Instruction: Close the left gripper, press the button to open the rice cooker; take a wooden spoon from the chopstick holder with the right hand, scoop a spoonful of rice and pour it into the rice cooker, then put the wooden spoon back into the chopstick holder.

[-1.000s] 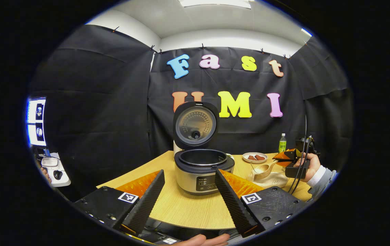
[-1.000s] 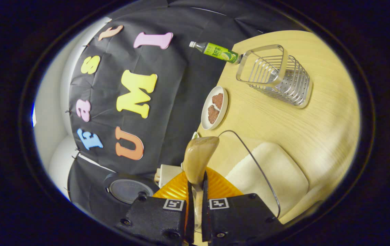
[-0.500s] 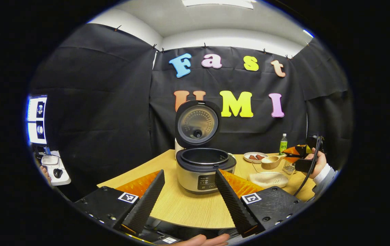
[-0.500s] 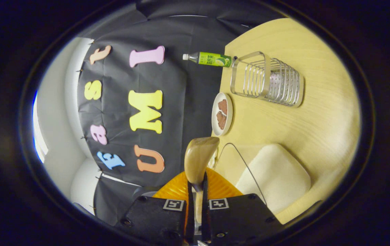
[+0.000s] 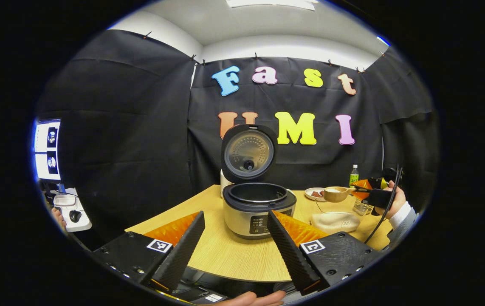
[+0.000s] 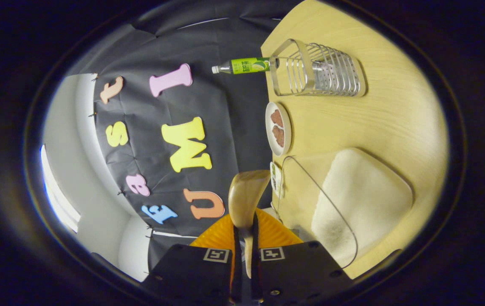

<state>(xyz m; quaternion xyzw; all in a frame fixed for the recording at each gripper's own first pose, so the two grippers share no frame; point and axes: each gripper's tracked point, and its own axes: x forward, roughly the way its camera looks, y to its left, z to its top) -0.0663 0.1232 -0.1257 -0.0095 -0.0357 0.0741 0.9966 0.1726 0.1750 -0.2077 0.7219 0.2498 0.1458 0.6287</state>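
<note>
Right gripper fingers clamp the smooth wooden spoon, bowl pointing straight ahead; left gripper fingers spread wide, empty; round metal rice cooker lid raised

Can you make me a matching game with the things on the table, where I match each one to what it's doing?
Things:
1. silver rice cooker
2. wooden spoon
3. small white plate
4. wire chopstick holder

States:
a. holds brown pieces
b. lid up
c. nothing inside
d. pinched in the right claw

Pairs: 1-b, 2-d, 3-a, 4-c
</note>
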